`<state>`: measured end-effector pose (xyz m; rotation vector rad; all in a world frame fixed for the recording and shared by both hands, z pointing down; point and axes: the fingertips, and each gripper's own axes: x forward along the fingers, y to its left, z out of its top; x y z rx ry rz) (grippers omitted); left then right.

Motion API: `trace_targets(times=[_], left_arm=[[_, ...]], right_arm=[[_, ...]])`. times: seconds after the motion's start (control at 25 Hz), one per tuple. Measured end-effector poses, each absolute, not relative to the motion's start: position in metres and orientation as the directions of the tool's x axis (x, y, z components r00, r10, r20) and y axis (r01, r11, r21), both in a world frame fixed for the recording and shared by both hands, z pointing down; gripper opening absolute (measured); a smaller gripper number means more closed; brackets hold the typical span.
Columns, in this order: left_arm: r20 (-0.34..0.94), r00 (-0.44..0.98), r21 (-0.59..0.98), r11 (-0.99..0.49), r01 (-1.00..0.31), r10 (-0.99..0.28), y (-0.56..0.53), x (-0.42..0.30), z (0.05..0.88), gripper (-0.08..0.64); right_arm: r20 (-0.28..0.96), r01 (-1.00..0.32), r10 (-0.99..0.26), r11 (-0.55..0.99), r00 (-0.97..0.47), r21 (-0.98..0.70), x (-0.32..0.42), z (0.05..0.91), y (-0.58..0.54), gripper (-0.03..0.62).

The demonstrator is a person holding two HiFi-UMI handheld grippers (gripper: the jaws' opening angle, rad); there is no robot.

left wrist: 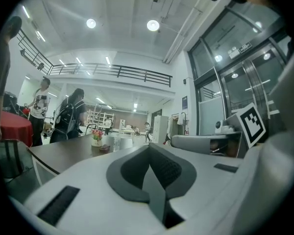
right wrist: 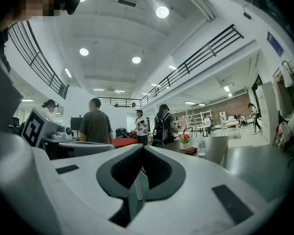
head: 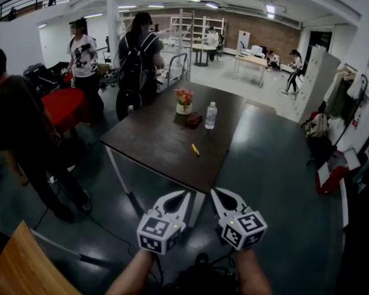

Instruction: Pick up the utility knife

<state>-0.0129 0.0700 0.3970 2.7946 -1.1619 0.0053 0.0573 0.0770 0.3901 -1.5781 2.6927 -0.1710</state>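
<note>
I am holding both tools level, short of the near end of the dark table [head: 149, 141], side by side. The left gripper [head: 183, 196] is sitting clenched with its jaws together and nothing between them. The right gripper [head: 216, 193] is clenched and empty as well. The yellow utility knife [head: 195, 149] is lying on the table toward its near right edge, well apart from both tools. Farther up the table, a flower pot [head: 184, 101], a water bottle [head: 211, 115] and a dark red pouch [head: 194, 120] are sitting close together. A person with a backpack [head: 137, 66] is standing at the table's far left corner.
</note>
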Motion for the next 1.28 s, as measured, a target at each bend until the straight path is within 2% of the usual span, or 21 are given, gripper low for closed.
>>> trace_targets(times=[0.44,0.84,1.28], left_arm=[[0.097,0.696,0.114,-0.687,-0.718,-0.711,-0.018,0.027,0.419,0.006],[0.148,0.632,0.116,-0.621,-0.775,-0.761,-0.097,0.055,0.426,0.006],[0.205,0.585,0.114,-0.574,-0.811,-0.785,-0.161,0.053,0.438,0.006]], right_arm=[[0.046,-0.855,-0.862,0.494,-0.506,-0.157,0.098,0.410,-0.014,0.011],[0.080,-0.814,-0.819,0.544,-0.568,-0.202,0.129,0.423,-0.096,0.011],[0.113,-0.811,-0.811,0.545,-0.574,-0.213,0.137,0.429,-0.159,0.011]])
